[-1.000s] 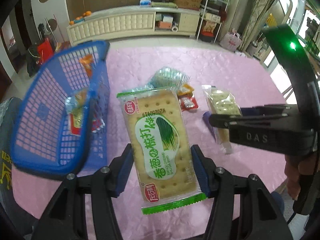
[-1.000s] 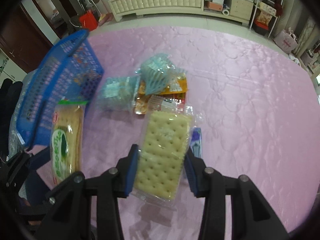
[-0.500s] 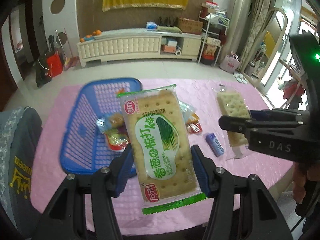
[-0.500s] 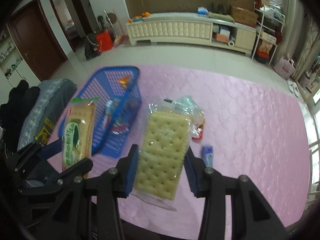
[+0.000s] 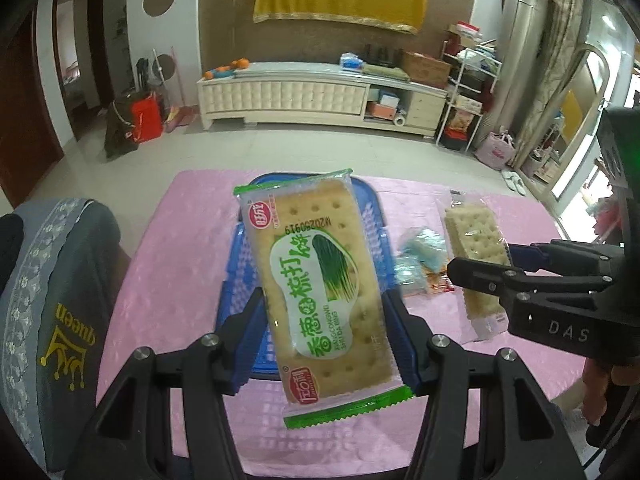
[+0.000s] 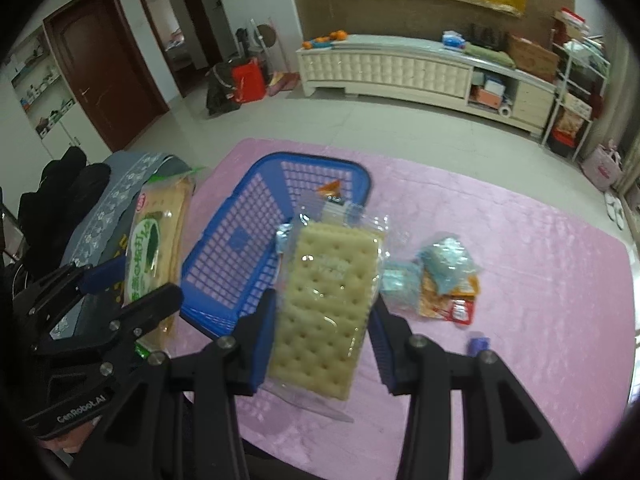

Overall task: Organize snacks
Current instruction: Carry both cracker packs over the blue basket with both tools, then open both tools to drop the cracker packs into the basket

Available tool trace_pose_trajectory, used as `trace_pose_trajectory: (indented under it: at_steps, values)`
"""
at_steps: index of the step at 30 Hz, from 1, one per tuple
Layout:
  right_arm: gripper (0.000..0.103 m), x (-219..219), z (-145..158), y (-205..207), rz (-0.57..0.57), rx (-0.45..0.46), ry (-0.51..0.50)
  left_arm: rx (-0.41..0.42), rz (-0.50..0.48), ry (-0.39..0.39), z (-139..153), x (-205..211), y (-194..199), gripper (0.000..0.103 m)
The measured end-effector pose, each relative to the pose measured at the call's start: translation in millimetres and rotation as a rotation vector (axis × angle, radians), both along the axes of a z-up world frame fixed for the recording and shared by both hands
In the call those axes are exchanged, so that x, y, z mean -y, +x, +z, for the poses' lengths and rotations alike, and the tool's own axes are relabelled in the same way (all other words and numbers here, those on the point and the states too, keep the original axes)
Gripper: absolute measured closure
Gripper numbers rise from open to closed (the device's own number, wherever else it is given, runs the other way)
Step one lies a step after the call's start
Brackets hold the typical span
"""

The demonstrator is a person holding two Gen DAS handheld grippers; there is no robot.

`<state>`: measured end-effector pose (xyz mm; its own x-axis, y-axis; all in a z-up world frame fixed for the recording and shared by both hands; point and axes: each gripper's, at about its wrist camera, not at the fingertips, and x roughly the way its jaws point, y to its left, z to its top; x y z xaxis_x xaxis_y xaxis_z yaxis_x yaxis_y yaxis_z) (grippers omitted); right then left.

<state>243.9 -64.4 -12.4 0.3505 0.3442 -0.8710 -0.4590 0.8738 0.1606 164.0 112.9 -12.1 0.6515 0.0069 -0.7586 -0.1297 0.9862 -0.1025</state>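
Legible markings on packet, grippers and cloth

The green-and-clear plastic cracker packet (image 5: 324, 292) reads "XIANGCONGWEI SHU DA BING"; the black right gripper (image 5: 486, 264) "DAS"; the black left gripper (image 6: 136, 284) "CenRoboLAI"; the grey fabric cover (image 5: 60, 312) "queen".

A green-edged scallion cracker pack (image 5: 326, 292) is clamped lengthwise in the left tongs (image 5: 324, 344), held in the air above the blue basket (image 6: 256, 232). A clear-wrapped plain cracker pack (image 6: 326, 308) is pinched in the right tongs (image 6: 320, 344). The mesh basket holds a few small packets; more sachets (image 6: 444, 280) lie heaped beside it on the pink tabletop (image 6: 540, 264).
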Motion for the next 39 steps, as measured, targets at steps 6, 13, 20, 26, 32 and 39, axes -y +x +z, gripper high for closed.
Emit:
trace_pose_trajectory:
  at_steps: [6,13,20,26,32,39]
  values:
    - [0.055,-26.1,-24.7,14.0,0.019,-0.046,-0.003,-0.046,0.018,-0.005,-22.5,-16.3,16.7,0.049]
    - [0.054,-40.3,-48.2,30.4,0.018,-0.084,-0.007,-0.076,0.013,-0.023,-44.0,-30.0,39.2,0.049]
    - [0.054,-49.8,-70.4,38.8,0.038,-0.106,-0.03,-0.125,-0.013,-0.016,-67.9,-30.5,53.1,0.049]
    - [0.054,-55.4,-80.9,40.4,0.038,-0.117,-0.038,-0.153,0.002,-0.042,-79.4,-37.1,56.6,0.049]
    - [0.054,-56.5,-84.4,35.8,0.041,-0.131,-0.038,-0.161,0.02,-0.029,-79.9,-38.2,50.2,0.047]
    - [0.053,-54.6,-79.4,27.4,0.041,-0.156,-0.053,-0.163,0.019,-0.034,-73.3,-37.5,35.5,0.037]
